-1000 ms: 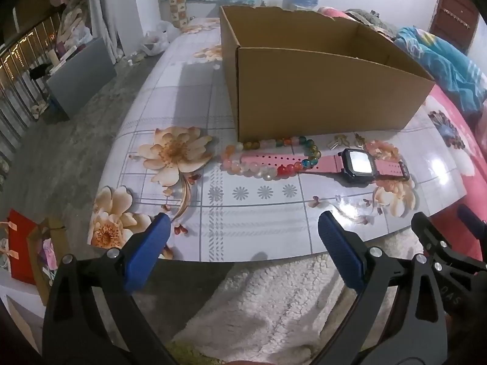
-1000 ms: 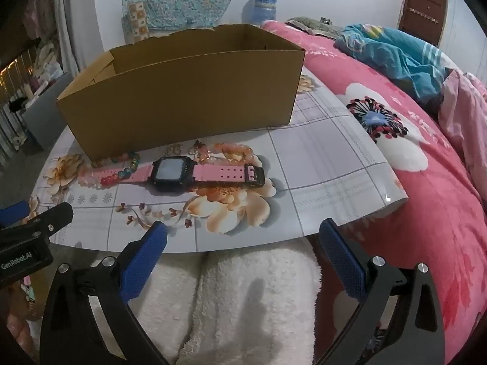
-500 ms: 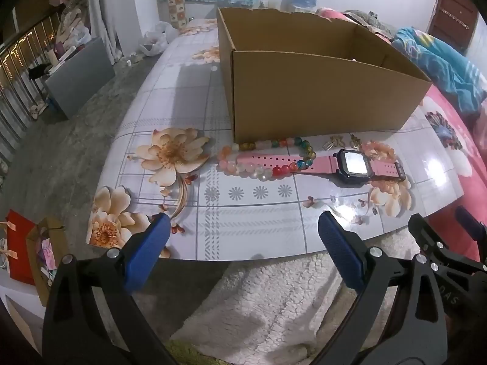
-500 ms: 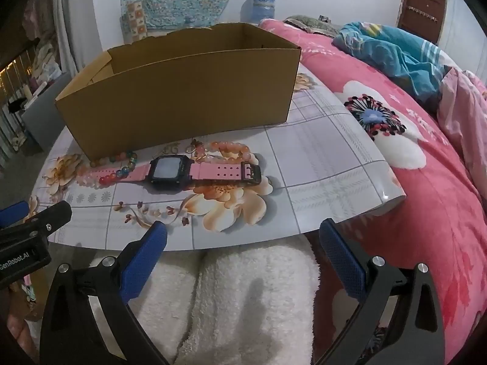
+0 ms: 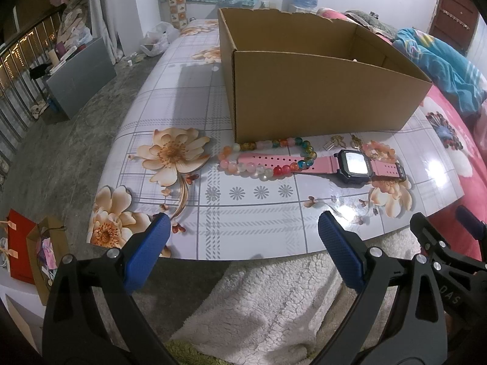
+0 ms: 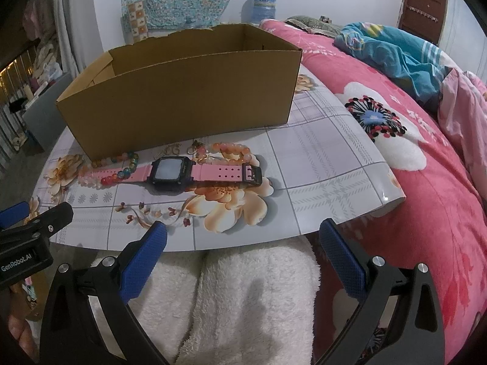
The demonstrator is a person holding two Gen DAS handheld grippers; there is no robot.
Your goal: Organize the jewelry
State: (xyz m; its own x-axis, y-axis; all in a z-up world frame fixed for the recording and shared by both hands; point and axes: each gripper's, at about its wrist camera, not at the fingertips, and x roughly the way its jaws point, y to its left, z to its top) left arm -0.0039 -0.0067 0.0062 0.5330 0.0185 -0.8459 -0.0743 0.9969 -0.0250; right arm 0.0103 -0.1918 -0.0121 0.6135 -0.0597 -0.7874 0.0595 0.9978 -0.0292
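A pink watch (image 5: 353, 164) (image 6: 173, 172) lies flat on the floral board (image 5: 243, 213) (image 6: 319, 164), in front of an open cardboard box (image 5: 319, 97) (image 6: 182, 97). A multicoloured bead bracelet (image 5: 264, 158) (image 6: 121, 167) lies over the watch's left strap. A peach bead bracelet (image 5: 380, 150) (image 6: 234, 153) and small gold earrings (image 5: 334, 143) (image 6: 172, 150) lie by the box wall. My left gripper (image 5: 242, 231) is open and empty at the board's near edge. My right gripper (image 6: 243, 234) is open and empty at the near edge, right of the left one.
A white fluffy towel (image 6: 243, 298) (image 5: 258, 304) lies below the board's near edge. A pink floral bedspread (image 6: 426, 197) and a blue blanket (image 6: 395, 51) are to the right. A grey box (image 5: 79, 76) and paper bags (image 5: 30, 249) stand on the floor at left.
Both grippers have eased slightly forward toward the board; the watch and beads look a little nearer. Nothing was touched, and both grippers stay open.
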